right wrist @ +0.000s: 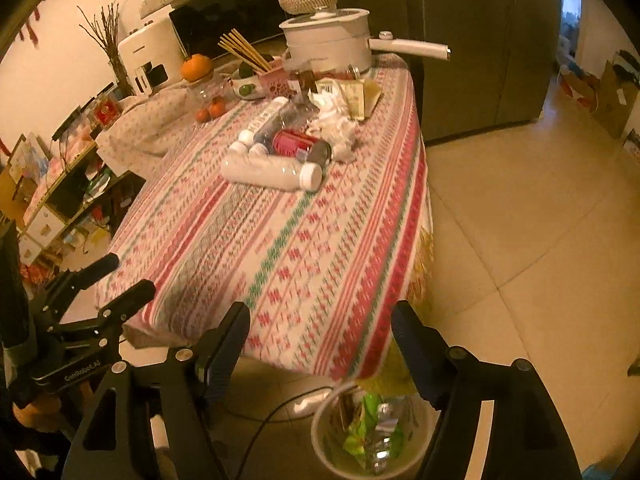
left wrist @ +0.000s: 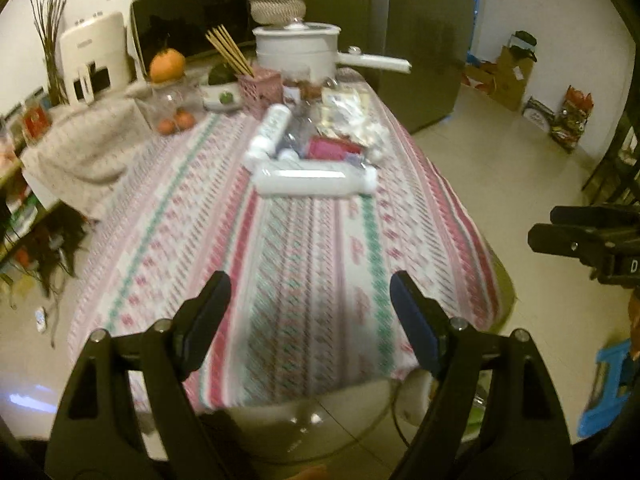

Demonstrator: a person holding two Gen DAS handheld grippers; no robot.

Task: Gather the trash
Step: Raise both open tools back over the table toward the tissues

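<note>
Both grippers hung over the near end of the table [right wrist: 280,240], the left gripper [left wrist: 310,312] and the right gripper [right wrist: 320,340] each with jaws spread wide and nothing between them. The trash lay far up the cloth: a white bottle [right wrist: 272,170], a red can [right wrist: 298,142] and crumpled tissue [right wrist: 336,124]. The bin [right wrist: 370,436] stood on the floor below the near edge. The nearest bottle looked the easiest first pick, best taken across its body.

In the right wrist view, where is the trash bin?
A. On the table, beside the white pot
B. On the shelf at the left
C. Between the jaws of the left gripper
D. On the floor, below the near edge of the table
D: the trash bin stands on the floor tiles under the near edge of the table, with wrappers and a crushed bottle inside.
</note>
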